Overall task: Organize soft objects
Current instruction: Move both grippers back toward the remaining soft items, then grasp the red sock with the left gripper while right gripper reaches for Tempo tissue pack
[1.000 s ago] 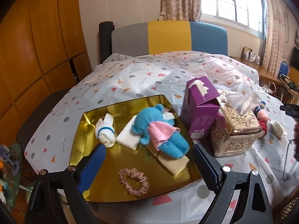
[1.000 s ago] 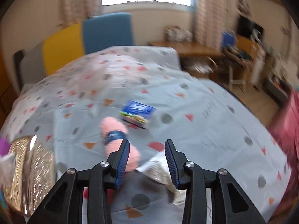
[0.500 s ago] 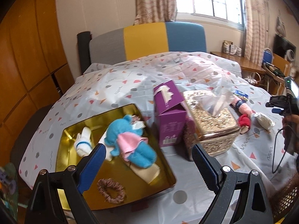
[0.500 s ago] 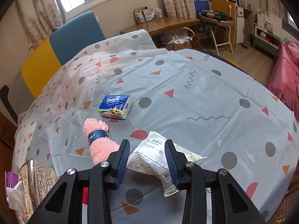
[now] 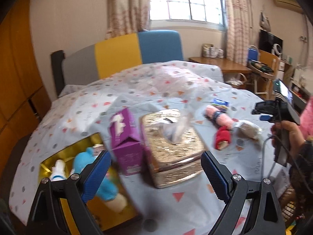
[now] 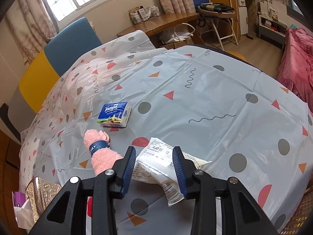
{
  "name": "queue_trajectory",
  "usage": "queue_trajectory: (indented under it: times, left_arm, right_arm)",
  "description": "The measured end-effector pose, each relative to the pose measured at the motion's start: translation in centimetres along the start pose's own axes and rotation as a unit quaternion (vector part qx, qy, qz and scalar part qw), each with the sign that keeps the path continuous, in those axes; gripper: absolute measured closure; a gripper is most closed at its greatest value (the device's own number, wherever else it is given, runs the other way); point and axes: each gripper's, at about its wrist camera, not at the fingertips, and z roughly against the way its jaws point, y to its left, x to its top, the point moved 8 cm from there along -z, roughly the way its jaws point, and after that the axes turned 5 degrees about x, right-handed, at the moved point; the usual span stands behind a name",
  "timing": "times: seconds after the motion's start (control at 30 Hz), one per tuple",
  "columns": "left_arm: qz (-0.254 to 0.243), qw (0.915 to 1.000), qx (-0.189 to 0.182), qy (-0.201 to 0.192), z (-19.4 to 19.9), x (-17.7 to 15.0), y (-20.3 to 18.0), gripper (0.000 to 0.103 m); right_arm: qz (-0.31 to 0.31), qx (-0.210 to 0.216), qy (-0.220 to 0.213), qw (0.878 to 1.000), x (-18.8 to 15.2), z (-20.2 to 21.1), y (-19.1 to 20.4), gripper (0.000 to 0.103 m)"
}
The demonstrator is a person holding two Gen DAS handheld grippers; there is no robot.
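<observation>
Soft things lie in two clusters on the bed [image 6: 195, 90], whose slick plastic cover is printed with triangles, dots and squiggles. On the near left sits a shiny gold tray [image 5: 47, 164] holding a fuzzy blue plush toy [image 5: 86, 162] and a white rolled sock [image 5: 57, 170]; the rest wait further right, well apart from it.

Beside the tray stand a purple carton [image 5: 125, 137] and a hard, embossed gold tissue box [image 5: 172, 152] with a tissue poking up. Right of them lie a fluffy pink rolled towel [image 6: 101, 154] with a blue band, a small red roll [image 5: 222, 139], a crinkly white plastic packet [image 6: 156, 168] and, farther off, a blue-and-white tissue pack [image 6: 114, 114].

The left hand-held gripper [image 5: 156, 174] hangs over the boxes with its jaws wide apart, holding nothing. The right hand-held gripper [image 6: 154, 168] has its jaws partly apart, straddling the packet; I cannot tell whether the pads touch it.

My worry is that glossy film slipping out of a light pinch, or the left pad catching the pink towel just beside it and dragging both. The slippery cover could also let things slide.
</observation>
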Motion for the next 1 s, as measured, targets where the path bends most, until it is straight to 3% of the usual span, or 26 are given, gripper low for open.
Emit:
queue_trajectory:
  times: [0.23, 0.43, 0.6, 0.67, 0.9, 0.97, 1.0]
  left_arm:
    - [-0.035, 0.9985, -0.043, 0.000, -0.4, 1.3, -4.5, 0.009]
    - [-0.076, 0.9933, -0.086, 0.009, -1.7, 2.6, -9.8, 0.011]
    - [-0.106, 0.9864, -0.119, 0.042, -4.7, 2.8, -14.4, 0.028]
    - [-0.115, 0.9829, -0.130, 0.062, -6.4, 2.5, -16.2, 0.041]
    - [-0.131, 0.9777, -0.112, 0.119, -12.9, 0.6, -19.8, 0.049]
    - [-0.139, 0.9766, -0.103, 0.127, -14.4, 0.3, -20.4, 0.070]
    - [-0.140, 0.9767, -0.098, 0.130, -15.2, 0.2, -20.7, 0.072]
  right_arm:
    - [-0.061, 0.002, 0.006, 0.998, 0.1, -0.1, -2.4, 0.064]
    - [-0.074, 0.008, 0.006, 0.997, 0.2, 0.1, -2.8, 0.064]
    - [-0.109, 0.016, -0.003, 0.994, 0.6, 0.6, -4.1, 0.064]
    - [-0.126, 0.020, -0.005, 0.992, 0.7, 0.7, -4.7, 0.064]
    - [-0.138, 0.027, 0.000, 0.990, 0.7, 0.6, -5.1, 0.064]
    - [-0.133, 0.030, 0.003, 0.991, 0.7, 0.5, -4.8, 0.064]
    - [-0.131, 0.032, 0.004, 0.991, 0.7, 0.5, -4.6, 0.064]
